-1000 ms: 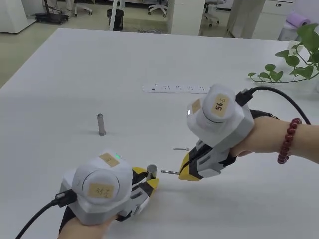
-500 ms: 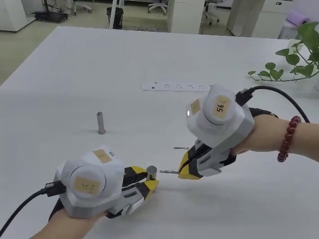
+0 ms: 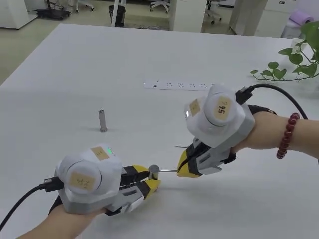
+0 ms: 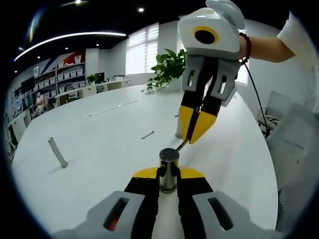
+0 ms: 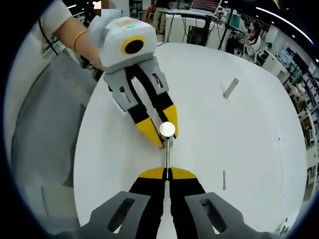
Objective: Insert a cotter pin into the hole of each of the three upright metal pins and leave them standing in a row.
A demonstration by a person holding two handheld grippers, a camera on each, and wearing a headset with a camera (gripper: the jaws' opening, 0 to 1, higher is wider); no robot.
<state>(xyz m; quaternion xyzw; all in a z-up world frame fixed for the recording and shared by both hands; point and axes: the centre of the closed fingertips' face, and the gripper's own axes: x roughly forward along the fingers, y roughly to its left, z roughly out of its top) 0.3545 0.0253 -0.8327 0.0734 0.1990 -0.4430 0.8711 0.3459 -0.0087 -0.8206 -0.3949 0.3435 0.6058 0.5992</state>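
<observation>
The left gripper was clamped on an upright metal pin. The right gripper pinched a cotter pin held level, its tip at the pin's head; whether it had entered the hole could not be told. A second metal pin stood well apart on the white table. A loose cotter pin lay just beyond the right gripper.
</observation>
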